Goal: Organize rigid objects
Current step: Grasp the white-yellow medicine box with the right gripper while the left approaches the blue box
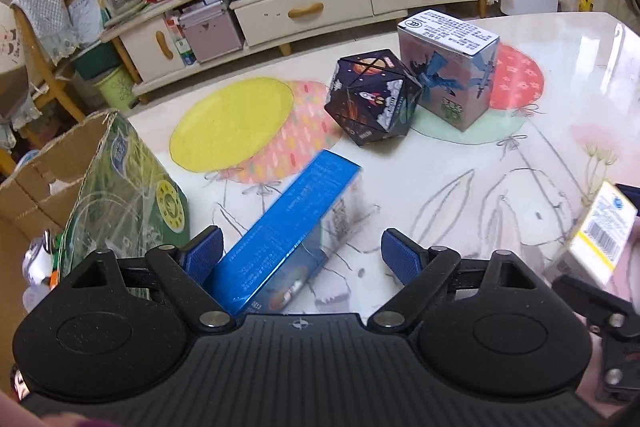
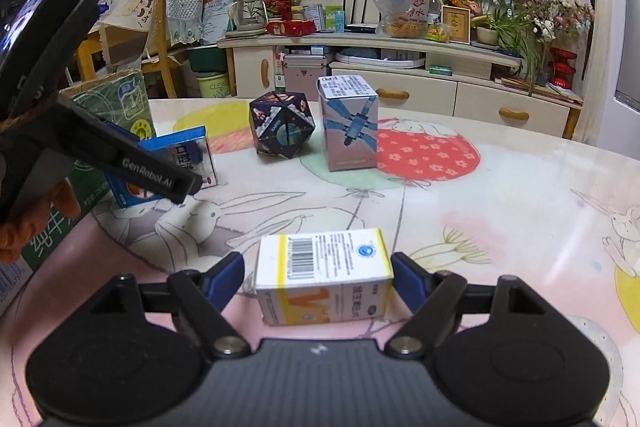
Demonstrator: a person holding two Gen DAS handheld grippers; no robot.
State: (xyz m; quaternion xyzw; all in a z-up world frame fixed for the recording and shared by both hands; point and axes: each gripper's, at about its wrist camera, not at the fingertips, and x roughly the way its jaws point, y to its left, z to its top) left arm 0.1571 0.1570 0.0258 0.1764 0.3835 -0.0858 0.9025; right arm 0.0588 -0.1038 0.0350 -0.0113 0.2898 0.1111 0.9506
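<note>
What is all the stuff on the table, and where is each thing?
Blue box: 1, blue, between the left claw's fingers, beside the carton.
Yellow box: 1, white and yellow, between the right claw's fingers.
Space ball: 1, dark, many-sided, mid table.
Tall box: 1, grey-pink, right of the space ball.
Carton: 1, green and brown, left edge, open.
Table: 1, balloon and bunny pictures.
Left claw: 1, black, open.
Right claw: 1, black, open.

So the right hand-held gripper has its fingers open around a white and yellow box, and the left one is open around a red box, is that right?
Not quite. The left wrist view shows the left hand-held gripper open around a blue box, not a red one. The rest holds: in the right wrist view, the right hand-held gripper has its fingers open on either side of the white and yellow box on the table.
</note>
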